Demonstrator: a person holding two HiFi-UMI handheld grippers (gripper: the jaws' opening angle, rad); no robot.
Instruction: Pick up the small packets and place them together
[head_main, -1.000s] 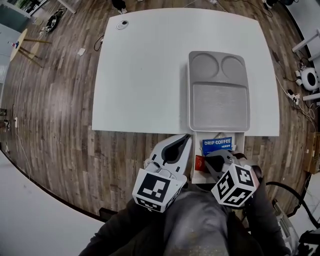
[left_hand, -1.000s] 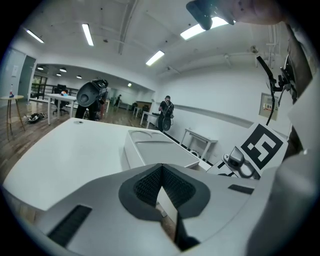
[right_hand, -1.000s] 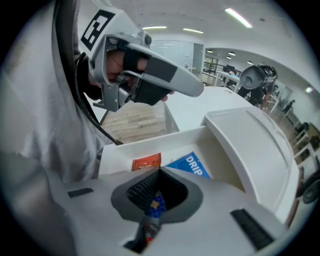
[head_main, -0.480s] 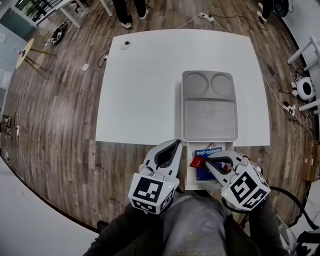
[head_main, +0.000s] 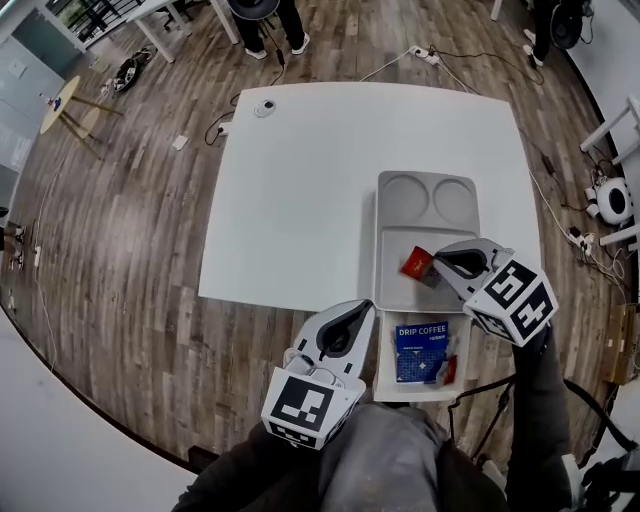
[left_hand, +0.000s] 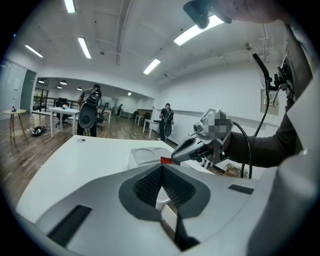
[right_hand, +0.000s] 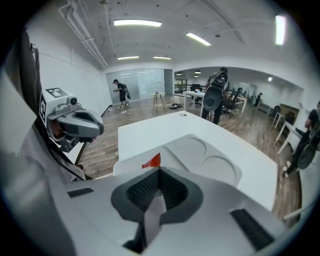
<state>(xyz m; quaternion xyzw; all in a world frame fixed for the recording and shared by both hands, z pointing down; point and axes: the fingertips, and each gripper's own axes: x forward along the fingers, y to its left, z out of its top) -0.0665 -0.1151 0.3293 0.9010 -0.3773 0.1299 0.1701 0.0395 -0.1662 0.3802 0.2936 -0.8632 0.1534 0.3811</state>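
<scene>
The right gripper (head_main: 432, 268) pinches a red packet (head_main: 415, 265) above the grey tray (head_main: 383, 240). At seven o'clock from it, the left gripper (head_main: 366, 306) hovers, its jaws together and empty.

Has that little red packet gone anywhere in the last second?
Yes: the red packet, pinched in the right gripper, went from above the white box to over the grey tray.
</scene>
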